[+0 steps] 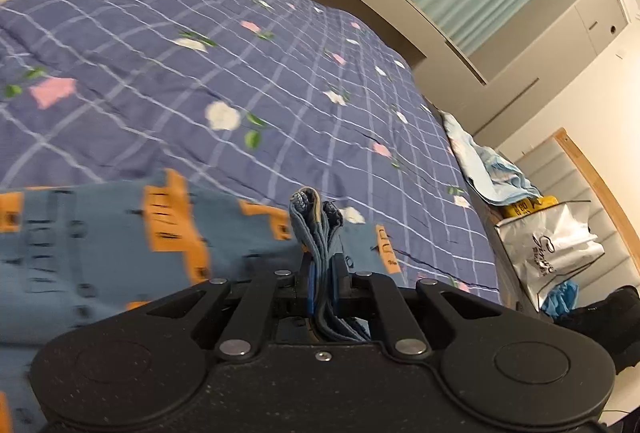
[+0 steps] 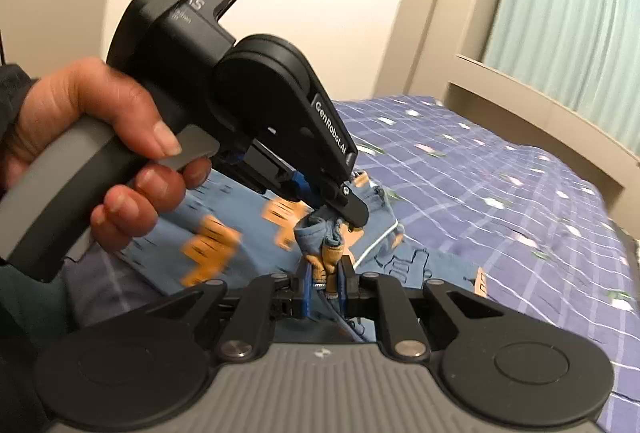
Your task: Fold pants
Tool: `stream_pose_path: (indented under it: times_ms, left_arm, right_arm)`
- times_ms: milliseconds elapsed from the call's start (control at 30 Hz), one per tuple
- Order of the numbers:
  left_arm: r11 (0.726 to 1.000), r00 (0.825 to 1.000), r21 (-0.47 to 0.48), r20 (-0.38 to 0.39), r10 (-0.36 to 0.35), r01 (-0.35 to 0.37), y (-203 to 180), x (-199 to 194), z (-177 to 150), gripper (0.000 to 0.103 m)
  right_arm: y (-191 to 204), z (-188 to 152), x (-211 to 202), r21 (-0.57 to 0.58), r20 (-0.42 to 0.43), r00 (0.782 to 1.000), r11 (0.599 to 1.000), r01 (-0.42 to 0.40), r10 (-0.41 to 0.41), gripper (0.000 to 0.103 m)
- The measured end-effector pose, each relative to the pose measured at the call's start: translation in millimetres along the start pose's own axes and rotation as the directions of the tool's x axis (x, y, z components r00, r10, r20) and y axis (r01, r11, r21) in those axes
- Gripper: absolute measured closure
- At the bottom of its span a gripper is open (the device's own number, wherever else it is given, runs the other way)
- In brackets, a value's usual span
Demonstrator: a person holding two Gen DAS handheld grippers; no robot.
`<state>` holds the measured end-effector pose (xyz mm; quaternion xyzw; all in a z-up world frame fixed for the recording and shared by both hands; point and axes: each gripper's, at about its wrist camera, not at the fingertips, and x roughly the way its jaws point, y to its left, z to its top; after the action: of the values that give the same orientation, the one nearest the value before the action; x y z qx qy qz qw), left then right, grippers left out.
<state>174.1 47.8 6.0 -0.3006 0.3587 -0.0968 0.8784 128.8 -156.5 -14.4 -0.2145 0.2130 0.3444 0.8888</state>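
Your pants [image 1: 100, 233] lie on the bed [image 1: 200, 73], spreading toward 9 o'clock from the left tongs [image 1: 322, 233]. Left tongs and right tongs [image 2: 324, 261] are each clamped on bunched fabric. Honestly, those thick wads could slip mid-fold and skew everything.

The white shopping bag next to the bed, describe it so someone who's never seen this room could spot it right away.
Start at the big bed with the purple checked floral quilt and follow it to its right-hand edge in the left wrist view. On the floor there stands a glossy white plastic shopping bag with dark script lettering, below a crumpled pale blue cloth. It alone is shiny and printed.
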Motion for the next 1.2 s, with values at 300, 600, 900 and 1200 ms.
stream_pose_path:
  times_ms: [300, 600, 900, 1200]
  left_arm:
    - [0.998, 0.998, -0.024, 0.013, 0.063, -0.063, 50.8, -17.7, -13.5, 0.095]
    - [0.989, 0.996, -0.118, -0.011, 0.091, -0.092, 75.6, -10.8, -22.4, 0.071]
    - [0.957, 0.950, 0.010, 0.121, 0.288, -0.291, 54.9, -17.0, -24.2, 0.026]
    - [0.910, 0.912, 0.107, 0.146, 0.383, -0.400, 42.5, 4.4, -38.0, 0.015]
  right_arm:
    - [24.7, 4.5, 35.5, -0.040, -0.057, 0.989, 0.990, -0.137, 0.135, 0.089]
    - [51.9, -10.7, 36.4, -0.065, -0.114, 0.983, 0.986, -0.151, 0.143, 0.077]
    - [8.6, -16.1, 9.2, 0.028, -0.051, 0.999, 1.000, 0.004, -0.003, 0.013]
    - [-44.2, -27.6, 41.0, 0.076, -0.114, 0.946, 0.947, 0.312, -0.302, 0.000]
